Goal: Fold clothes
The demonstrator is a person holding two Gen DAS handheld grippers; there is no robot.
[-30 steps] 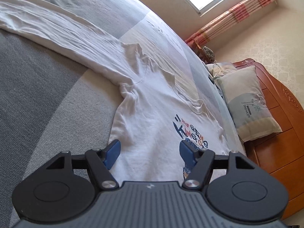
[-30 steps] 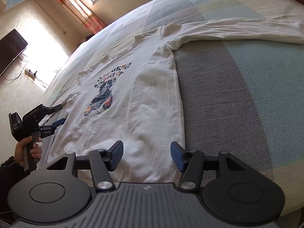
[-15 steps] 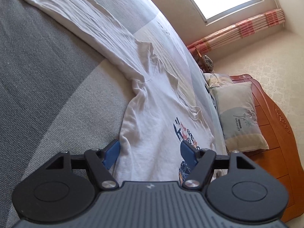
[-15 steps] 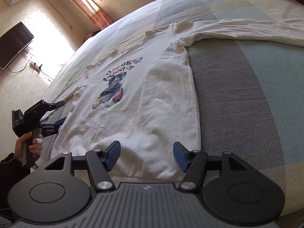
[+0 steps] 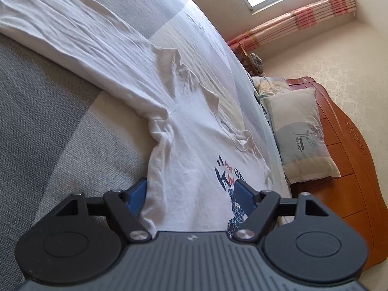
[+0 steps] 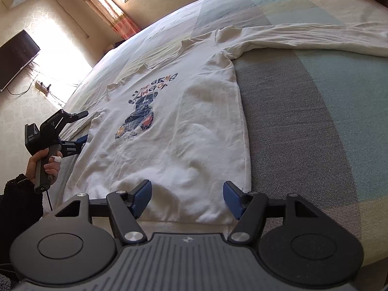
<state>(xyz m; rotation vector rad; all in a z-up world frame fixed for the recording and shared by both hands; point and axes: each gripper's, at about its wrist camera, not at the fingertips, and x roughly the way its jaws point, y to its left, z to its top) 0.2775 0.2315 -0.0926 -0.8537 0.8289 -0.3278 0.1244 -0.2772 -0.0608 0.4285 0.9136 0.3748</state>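
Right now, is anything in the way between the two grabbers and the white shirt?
No, nothing visible. The right gripper is open at the white shirt's hem, and the left gripper is open at its side.

A white long-sleeved cotton shirt with a dark blue printed graphic (image 5: 184, 131) lies spread on the grey and cream patchwork bed (image 5: 48, 126), one sleeve stretched away. The left gripper (image 5: 191, 195) hovers over its side edge, blue-padded fingers (image 5: 137, 195) wide apart. A pale floral pillow (image 5: 300, 135) leans against the orange-brown wooden headboard (image 5: 351, 160).

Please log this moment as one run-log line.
white shirt flat on bed | left gripper open | right gripper open over hem
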